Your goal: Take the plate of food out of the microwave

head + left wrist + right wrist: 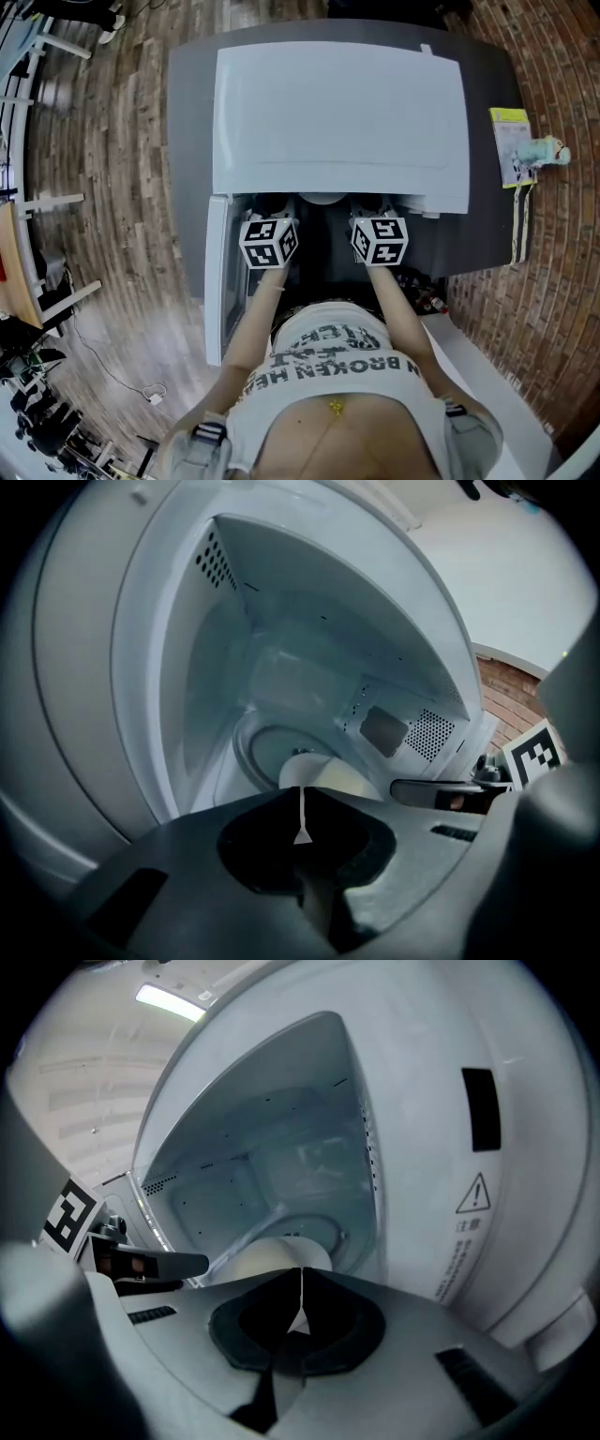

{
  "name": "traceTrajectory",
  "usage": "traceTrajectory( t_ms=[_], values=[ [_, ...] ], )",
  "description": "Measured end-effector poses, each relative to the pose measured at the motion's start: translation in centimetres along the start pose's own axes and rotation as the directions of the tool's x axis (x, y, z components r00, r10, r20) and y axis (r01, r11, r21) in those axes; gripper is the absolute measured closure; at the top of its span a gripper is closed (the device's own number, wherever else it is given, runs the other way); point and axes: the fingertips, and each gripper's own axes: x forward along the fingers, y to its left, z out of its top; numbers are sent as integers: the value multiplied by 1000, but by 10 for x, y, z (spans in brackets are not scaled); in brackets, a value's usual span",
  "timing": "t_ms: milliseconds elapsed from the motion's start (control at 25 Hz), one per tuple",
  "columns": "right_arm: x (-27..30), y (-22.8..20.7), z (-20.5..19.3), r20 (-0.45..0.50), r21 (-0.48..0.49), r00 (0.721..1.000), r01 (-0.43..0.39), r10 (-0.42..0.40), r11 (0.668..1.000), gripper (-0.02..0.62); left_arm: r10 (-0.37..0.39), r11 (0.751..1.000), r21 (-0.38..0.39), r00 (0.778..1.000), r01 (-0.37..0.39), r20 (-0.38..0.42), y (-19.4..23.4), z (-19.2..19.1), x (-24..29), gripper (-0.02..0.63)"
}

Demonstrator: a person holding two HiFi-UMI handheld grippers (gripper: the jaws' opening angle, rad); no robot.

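Note:
A white microwave (337,112) stands on a grey counter, its door (217,281) swung open to the left. Inside, a cream-coloured plate (333,778) (267,1258) sits on the glass turntable (255,752); what lies on it is hidden behind my jaws. My left gripper (302,794) (272,225) and right gripper (301,1274) (378,225) hang side by side just in front of the opening, short of the plate. Both are shut, with the jaws meeting on a thin slit and nothing between them. Each gripper shows at the edge of the other's view.
The counter (187,141) reaches well past the microwave on the left. At its right edge lie a yellow-topped card (511,145) and a small pale toy figure (546,152). The open door bounds my left arm's side. Wood floor is on the left, brick-pattern floor on the right.

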Motion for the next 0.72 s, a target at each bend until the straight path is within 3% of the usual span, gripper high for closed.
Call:
traceTrajectory(
  t_ms=[200, 280, 480, 720],
  values=[
    [2, -3, -4, 11, 56, 999, 37, -37, 998, 584, 13, 998, -68, 1000, -13, 3, 7, -3, 4, 591],
    [3, -4, -5, 14, 58, 999, 49, -50, 997, 583, 29, 995, -91, 1000, -29, 2, 11, -5, 5, 533],
    [7, -2, -9, 12, 90, 997, 70, -72, 993, 488, 36, 989, -142, 999, -37, -9, 18, -10, 10, 493],
    [12, -7, -9, 32, 190, 992, 111, -119, 975, 469, 26, 982, -186, 1000, -26, 1, 21, -10, 13, 486]
  ],
)
